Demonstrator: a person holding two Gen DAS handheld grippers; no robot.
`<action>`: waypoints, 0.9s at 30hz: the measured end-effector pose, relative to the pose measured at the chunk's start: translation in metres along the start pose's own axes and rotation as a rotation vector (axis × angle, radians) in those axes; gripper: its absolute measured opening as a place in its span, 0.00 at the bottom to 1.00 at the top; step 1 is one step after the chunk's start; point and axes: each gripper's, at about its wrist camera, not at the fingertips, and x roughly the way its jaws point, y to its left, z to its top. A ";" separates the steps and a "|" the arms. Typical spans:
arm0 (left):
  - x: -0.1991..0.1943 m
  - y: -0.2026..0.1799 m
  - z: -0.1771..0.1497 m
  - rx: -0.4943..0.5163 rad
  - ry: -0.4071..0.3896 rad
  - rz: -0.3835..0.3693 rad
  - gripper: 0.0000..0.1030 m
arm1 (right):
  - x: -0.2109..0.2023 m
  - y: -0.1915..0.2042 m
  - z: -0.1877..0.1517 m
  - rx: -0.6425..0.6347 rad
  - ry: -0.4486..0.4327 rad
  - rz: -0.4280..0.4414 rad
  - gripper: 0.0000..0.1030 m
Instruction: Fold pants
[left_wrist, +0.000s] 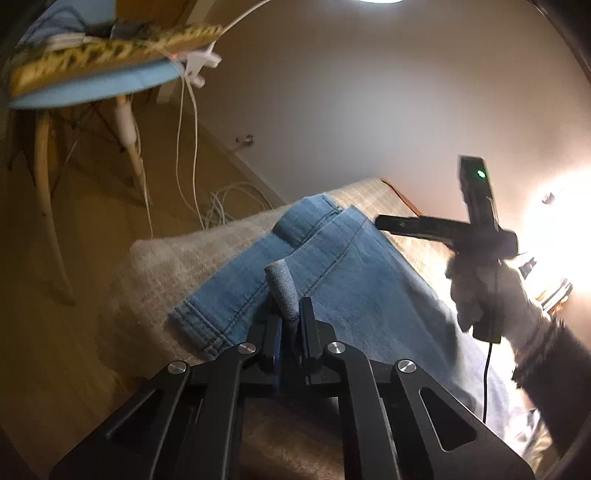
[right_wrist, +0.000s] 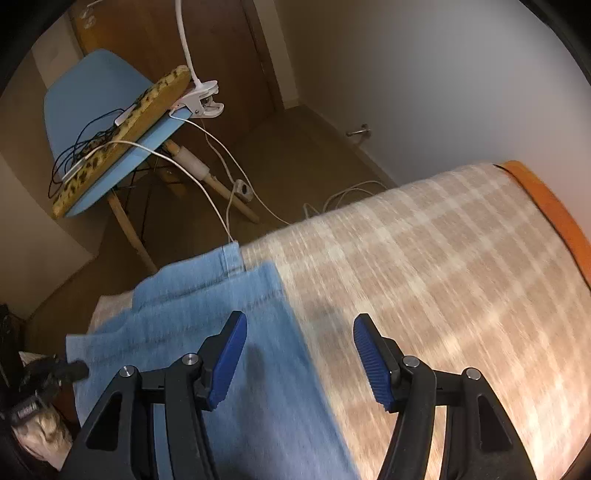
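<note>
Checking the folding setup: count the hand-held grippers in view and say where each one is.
2. The left hand-held gripper is shut on a fold of the jeans. The right hand-held gripper is open above the jeans' edge and the checked blanket. None seems hidden.

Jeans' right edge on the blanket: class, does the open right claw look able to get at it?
Probably yes: the right claw hangs open straddling the jeans edge, nothing lying between it and the blanket.

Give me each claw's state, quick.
Left claw: closed, pinching a fold of the jeans.
Right claw: open, holding nothing, above the jeans' edge and the blanket.
</note>
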 end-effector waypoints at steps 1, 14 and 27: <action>-0.001 -0.001 0.000 0.011 -0.006 0.003 0.06 | 0.004 0.001 0.002 -0.006 0.006 0.008 0.61; -0.012 0.000 -0.006 -0.011 -0.059 0.001 0.05 | -0.019 0.034 0.002 -0.077 -0.071 0.005 0.00; -0.031 0.021 0.004 -0.038 -0.099 0.008 0.05 | -0.012 0.082 0.034 -0.197 -0.112 -0.090 0.00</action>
